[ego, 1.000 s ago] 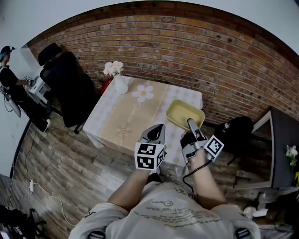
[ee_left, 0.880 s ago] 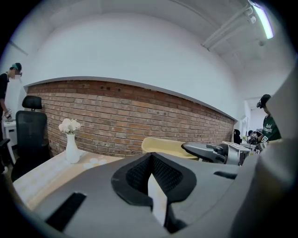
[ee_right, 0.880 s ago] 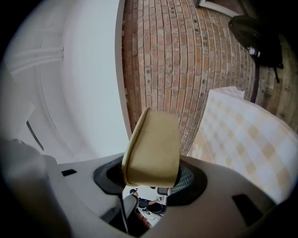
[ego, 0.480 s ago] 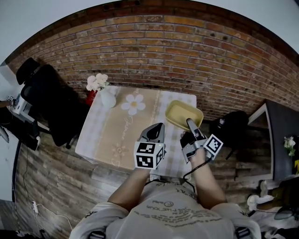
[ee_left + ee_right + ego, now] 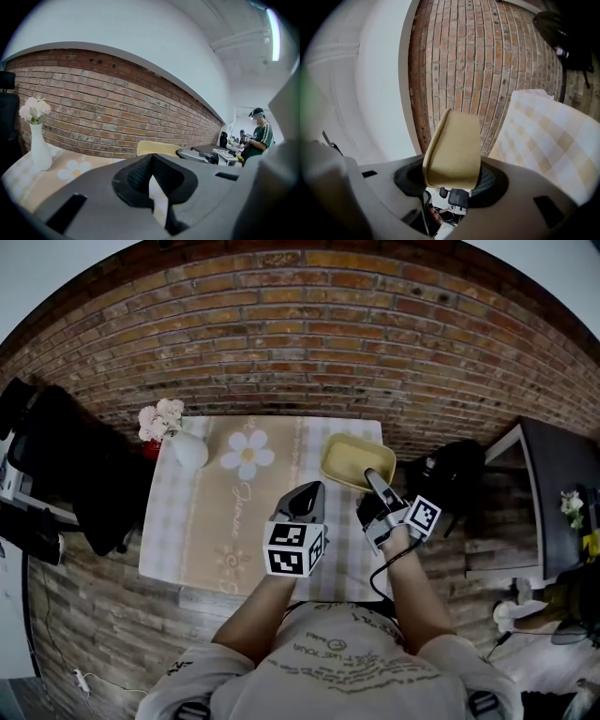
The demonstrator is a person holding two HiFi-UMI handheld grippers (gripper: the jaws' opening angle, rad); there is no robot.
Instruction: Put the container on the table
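- A table [image 5: 169, 540] under a checked cloth with a beige daisy runner stands against a brick wall [image 5: 309, 343].
- A white vase [image 5: 188, 451] of pale flowers [image 5: 159, 418] stands at its far left corner.
- The right gripper [image 5: 375, 482] clamps the near rim of a yellow container [image 5: 352, 460] over the far right corner.
- The left gripper [image 5: 302, 501], jaws together, hangs over the near edge.
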